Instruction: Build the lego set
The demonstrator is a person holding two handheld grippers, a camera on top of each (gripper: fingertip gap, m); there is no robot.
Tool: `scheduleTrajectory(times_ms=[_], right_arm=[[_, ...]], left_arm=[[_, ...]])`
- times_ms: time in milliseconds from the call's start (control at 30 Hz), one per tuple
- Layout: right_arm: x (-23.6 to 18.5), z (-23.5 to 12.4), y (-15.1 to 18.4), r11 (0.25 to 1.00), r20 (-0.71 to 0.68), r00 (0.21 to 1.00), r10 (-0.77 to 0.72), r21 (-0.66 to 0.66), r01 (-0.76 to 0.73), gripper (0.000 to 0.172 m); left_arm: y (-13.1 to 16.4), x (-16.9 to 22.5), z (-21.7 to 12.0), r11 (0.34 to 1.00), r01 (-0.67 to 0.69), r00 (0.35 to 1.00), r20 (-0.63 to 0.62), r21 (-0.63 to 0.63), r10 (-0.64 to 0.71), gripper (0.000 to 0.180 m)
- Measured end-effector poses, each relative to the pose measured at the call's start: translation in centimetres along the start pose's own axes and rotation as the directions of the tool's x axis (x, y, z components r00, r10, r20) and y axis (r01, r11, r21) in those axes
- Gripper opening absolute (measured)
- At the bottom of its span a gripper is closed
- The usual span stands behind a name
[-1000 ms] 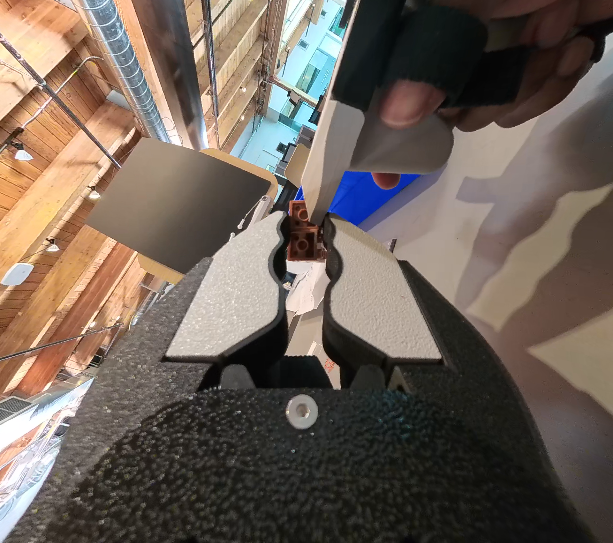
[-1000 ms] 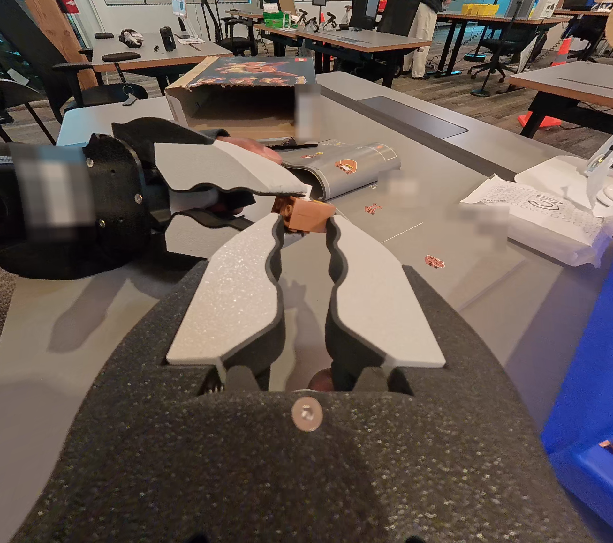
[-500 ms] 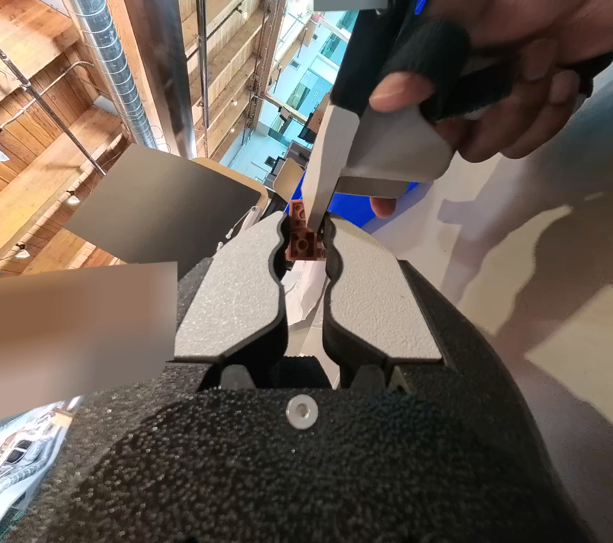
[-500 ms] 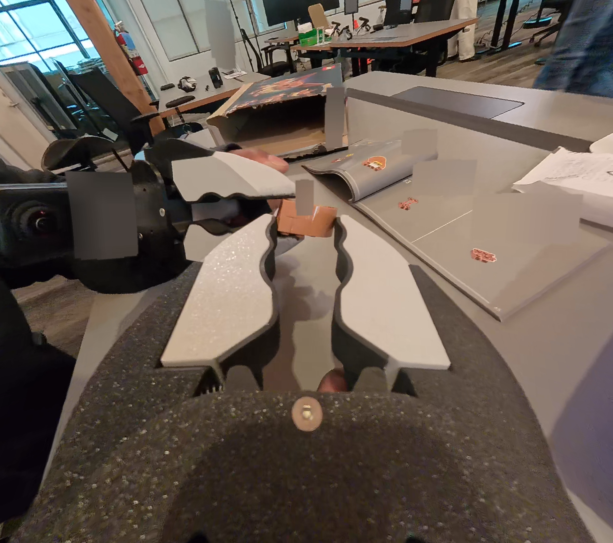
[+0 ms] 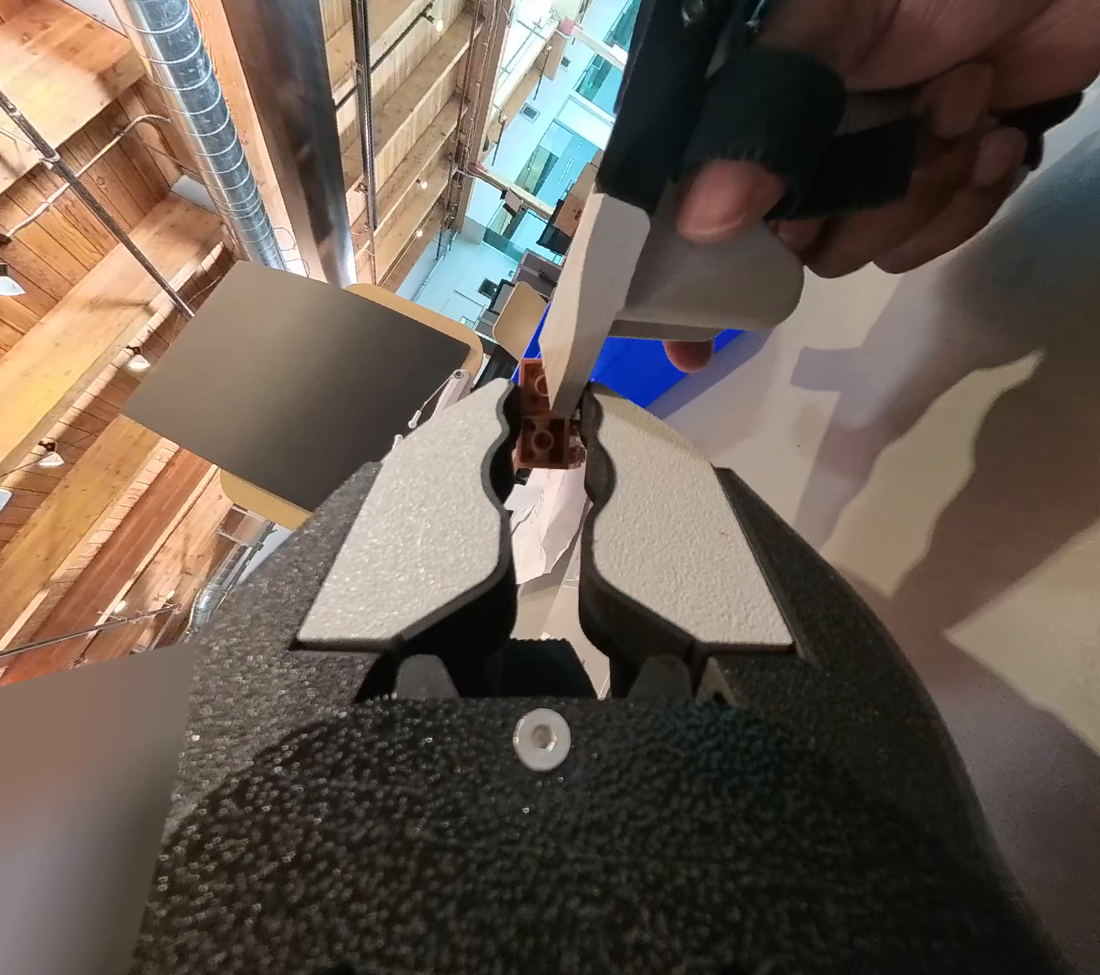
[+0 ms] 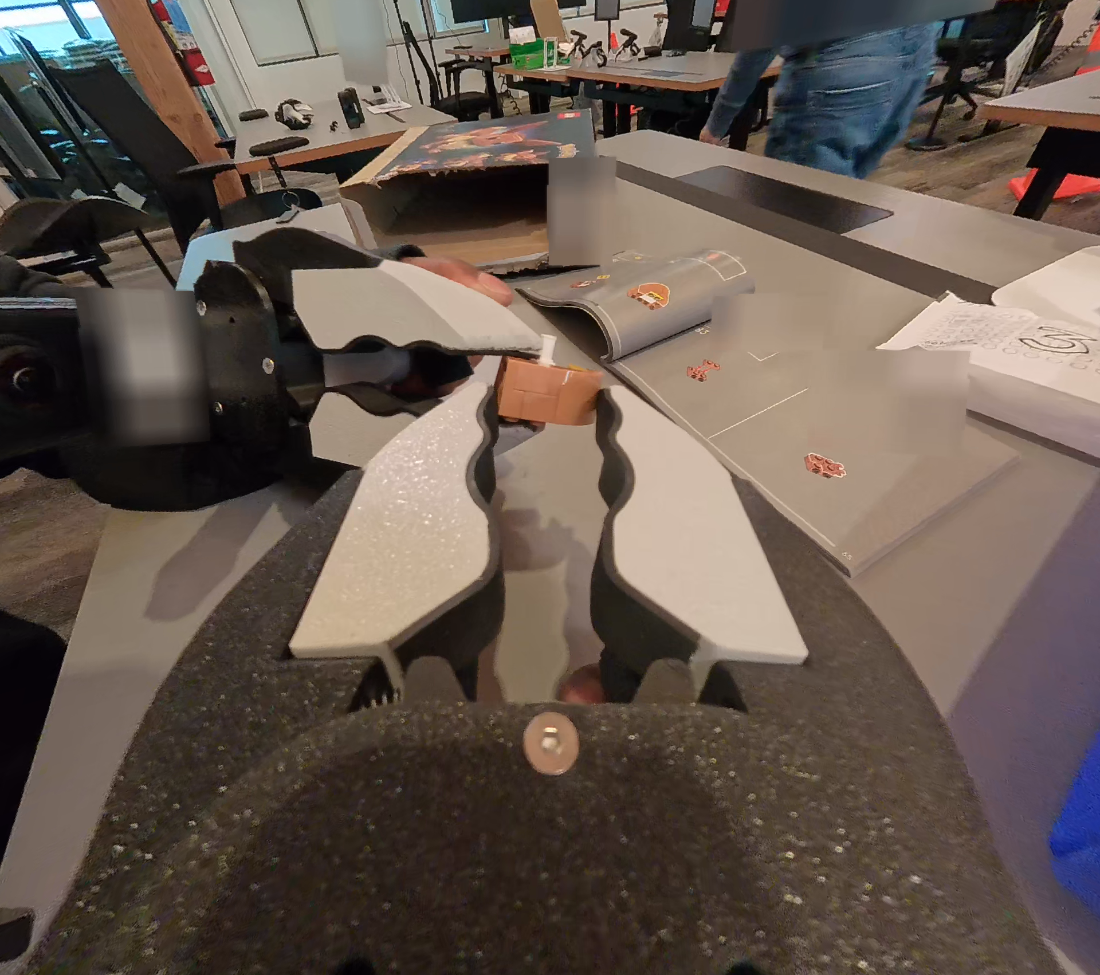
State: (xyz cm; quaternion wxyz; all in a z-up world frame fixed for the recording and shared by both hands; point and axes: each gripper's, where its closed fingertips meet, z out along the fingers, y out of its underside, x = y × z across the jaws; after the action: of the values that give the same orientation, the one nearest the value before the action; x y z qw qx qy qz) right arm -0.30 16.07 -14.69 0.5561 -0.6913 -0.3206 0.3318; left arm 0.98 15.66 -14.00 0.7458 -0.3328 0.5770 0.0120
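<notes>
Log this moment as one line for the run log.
left tongs: shut on brown brick assembly | right tongs: pads at assembly's sides | instruction booklet open on grey table

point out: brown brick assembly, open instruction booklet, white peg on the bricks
brown brick assembly (image 6: 544, 396): right wrist view, its front face.
open instruction booklet (image 6: 791, 446): right wrist view, flat right-hand page.
white peg (image 6: 546, 350): right wrist view, its shaft atop the bricks.

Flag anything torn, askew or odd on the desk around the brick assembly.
The cardboard box behind the left gripper has a ragged, torn front edge. The open instruction booklet has its left pages curled up into a hump. The brown brick assembly sits between both grippers, a white peg sticking up from it.
</notes>
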Motion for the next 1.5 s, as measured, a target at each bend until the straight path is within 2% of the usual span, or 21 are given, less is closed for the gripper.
scheduleTrajectory(times_ms=[300,400,467,533,600,700,767,800,867,933,967,1000,1067,1167,1267,1500], right_arm=[[0.2,0.0,-0.1,1.000,-0.008,1.000,0.004,0.014,-0.004,0.032],[0.5,-0.1,-0.7,0.999,-0.017,1.000,0.007,0.050,-0.007,0.037],[0.9,-0.4,-1.3,0.997,-0.021,1.000,-0.001,0.080,0.002,0.048],[1.1,-0.7,-1.9,0.994,0.014,1.000,0.017,0.108,-0.018,0.051],[1.5,-0.9,-2.1,0.990,0.032,0.998,0.052,0.126,-0.055,0.051],[1.6,-0.6,-1.5,0.993,0.047,0.998,0.053,0.101,-0.057,0.057],[1.1,-0.5,-1.2,0.995,0.069,0.997,0.030,0.095,-0.036,0.059],[1.0,-0.4,-1.1,0.996,0.069,0.998,0.013,0.091,-0.019,0.058],[1.2,-0.2,-0.7,0.996,0.043,0.998,-0.039,0.083,0.036,0.056],[1.4,-0.1,-0.5,0.992,0.005,0.995,-0.097,0.081,0.096,0.051],[1.5,-0.1,-0.5,0.990,-0.015,0.993,-0.118,0.079,0.118,0.048],[1.6,0.0,-0.4,0.988,-0.029,0.991,-0.131,0.073,0.133,0.046],[1.7,0.1,-0.2,0.987,-0.047,0.988,-0.145,0.060,0.147,0.044],[2.1,0.3,0.2,0.988,-0.067,0.987,-0.144,0.036,0.147,0.040],[2.2,0.3,0.3,0.992,-0.063,0.991,-0.118,0.033,0.120,0.037],[1.8,0.0,-0.2,0.996,0.046,0.997,0.056,0.066,-0.059,0.032]], left_arm=[[0.2,0.0,0.1,1.000,0.005,1.000,-0.002,-0.014,-0.005,0.019],[0.2,-0.3,0.2,0.990,0.143,0.989,-0.026,-0.007,-0.143,0.019],[0.0,-0.5,0.2,0.945,0.327,0.943,-0.072,0.011,-0.325,0.019],[-0.5,-0.5,0.4,0.830,0.557,0.821,-0.160,0.017,-0.548,0.018],[-0.4,-0.9,0.6,0.700,0.714,0.688,-0.184,0.004,-0.701,0.018],[0.8,-1.3,0.6,0.578,0.816,0.565,-0.176,-0.024,-0.806,0.018],[1.7,-1.9,0.6,0.449,0.893,0.438,-0.168,-0.031,-0.883,0.018],[2.1,-2.3,0.5,0.351,0.936,0.342,-0.167,-0.030,-0.925,0.018],[3.0,-3.2,0.4,0.106,0.994,0.101,-0.174,-0.019,-0.980,0.018],[3.9,-3.6,0.3,-0.155,0.988,-0.154,-0.195,-0.012,-0.969,0.018],[4.2,-3.6,0.3,-0.261,0.965,-0.258,-0.203,-0.011,-0.944,0.018],[4.5,-3.6,0.3,-0.343,0.939,-0.337,-0.212,-0.008,-0.917,0.018],[4.6,-3.4,0.3,-0.425,0.905,-0.417,-0.223,-0.012,-0.881,0.018],[4.3,-3.0,0.4,-0.454,0.890,-0.450,-0.228,-0.039,-0.863,0.018],[4.0,-2.6,0.5,-0.437,0.897,-0.441,-0.226,-0.070,-0.868,0.018],[1.8,-1.1,0.8,-0.159,0.968,-0.210,-0.283,-0.193,-0.936,0.019]])
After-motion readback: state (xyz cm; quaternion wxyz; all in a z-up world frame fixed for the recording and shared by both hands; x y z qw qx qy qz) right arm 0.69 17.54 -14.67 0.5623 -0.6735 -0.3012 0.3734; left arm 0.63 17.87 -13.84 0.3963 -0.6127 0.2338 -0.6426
